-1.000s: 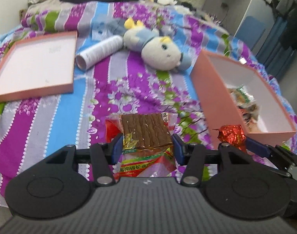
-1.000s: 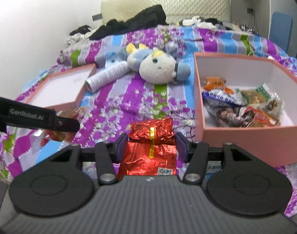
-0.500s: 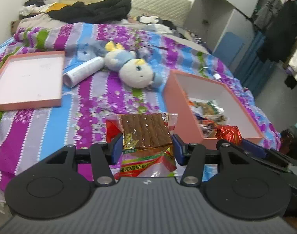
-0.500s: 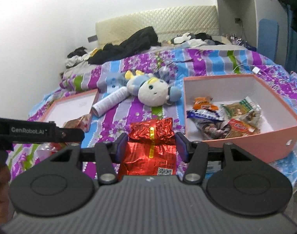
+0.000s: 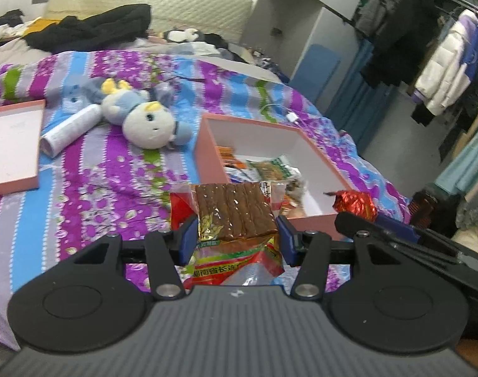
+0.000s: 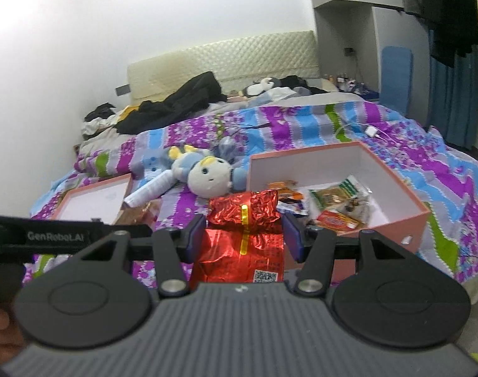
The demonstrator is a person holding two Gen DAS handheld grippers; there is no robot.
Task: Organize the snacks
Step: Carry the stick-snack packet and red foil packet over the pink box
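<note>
The left gripper [image 5: 235, 235] holds a clear pack of brown biscuits [image 5: 235, 210], its fingers [image 5: 188, 235] pressed against the pack's two sides; the right gripper [image 6: 243, 235] grips a crinkled red foil packet [image 6: 243, 220] the same way. Both snacks hang in the air at the near edge of the pink box [image 6: 405, 223], which sits on the striped bed [image 5: 91, 182] with several snack packs already inside.

The step in hand looks like the carry to the box. To do it well, each pack should pass over the near wall and be let go above the bare white floor on the box's far side — not on top of the heap. The two grippers are close together, so dropping one at a time seems safer.

The left gripper's side reads "GenRobot.AI" [image 6: 55, 236]. The foil packet carries a QR code — the biscuit pack's label shows Chinese characters, only partly visible.
</note>
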